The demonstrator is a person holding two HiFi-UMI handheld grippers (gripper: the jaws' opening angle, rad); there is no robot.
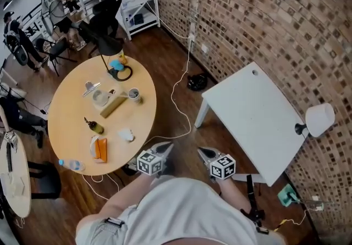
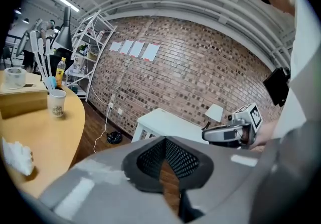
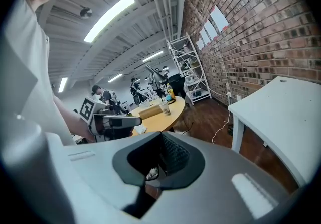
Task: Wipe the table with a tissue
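Between tables: a person stands between a round wooden table and a white table, with both grippers held close to the body. The left gripper has its jaws pressed together with nothing between them. The right gripper also appears closed and empty, though a pale speck shows through the gap beneath its pads. The crumpled tissue lies on the round table's near side, near an orange item, well apart from both grippers.
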